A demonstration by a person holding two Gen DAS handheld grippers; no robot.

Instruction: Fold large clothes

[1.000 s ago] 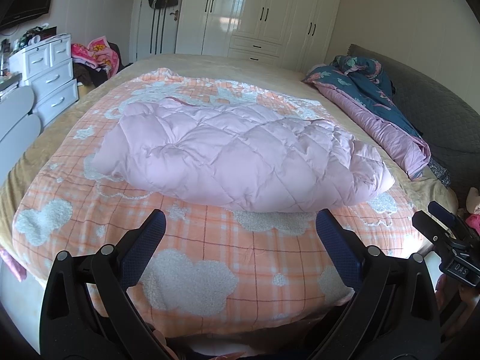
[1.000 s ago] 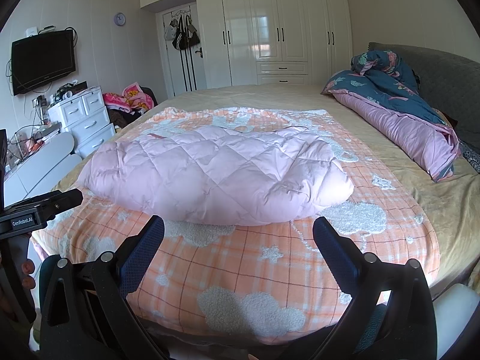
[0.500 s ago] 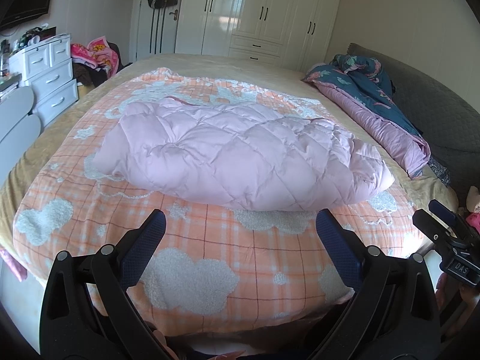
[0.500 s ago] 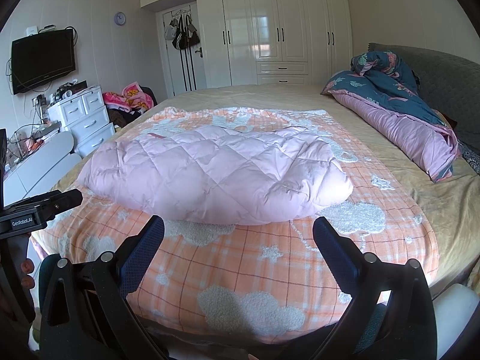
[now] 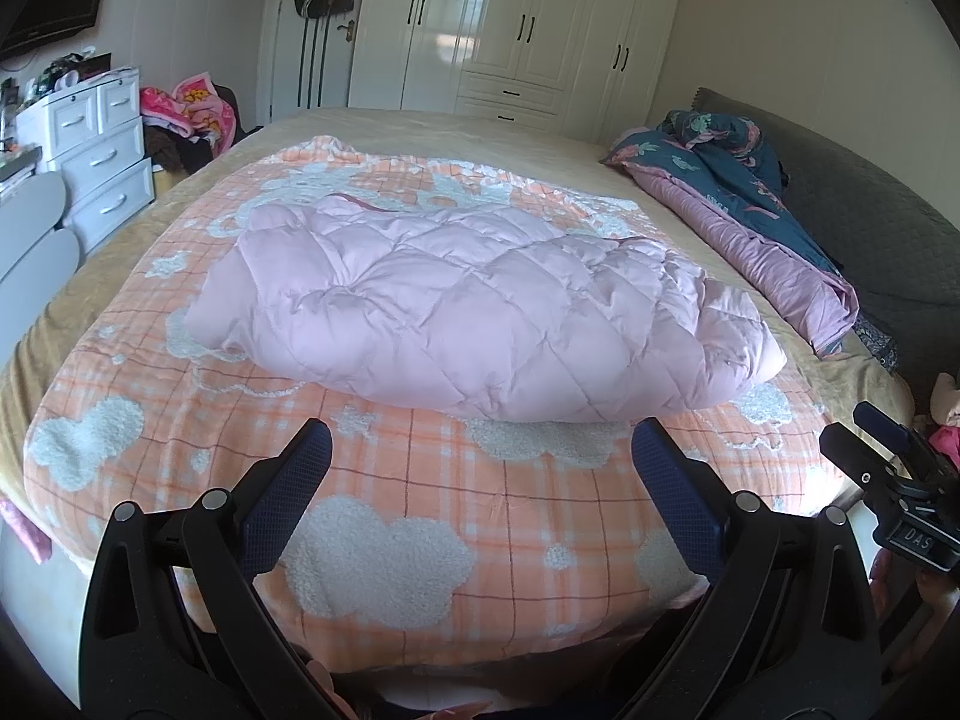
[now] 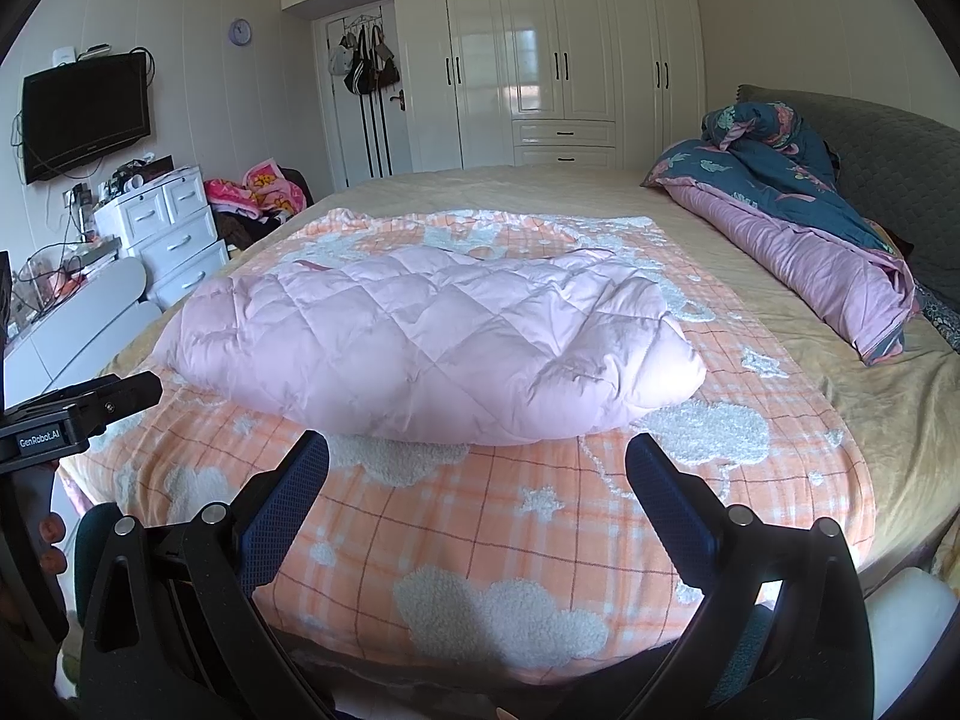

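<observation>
A pink quilted down jacket lies folded in a puffy bundle on an orange plaid blanket with white clouds, in the middle of the bed. It also shows in the right wrist view. My left gripper is open and empty, held back from the bed's near edge, short of the jacket. My right gripper is open and empty too, also short of the jacket. The right gripper shows at the right edge of the left wrist view; the left gripper shows at the left of the right wrist view.
A rolled blue and purple duvet lies along the bed's right side by a grey headboard. White drawers and a clothes pile stand at the left. White wardrobes line the far wall.
</observation>
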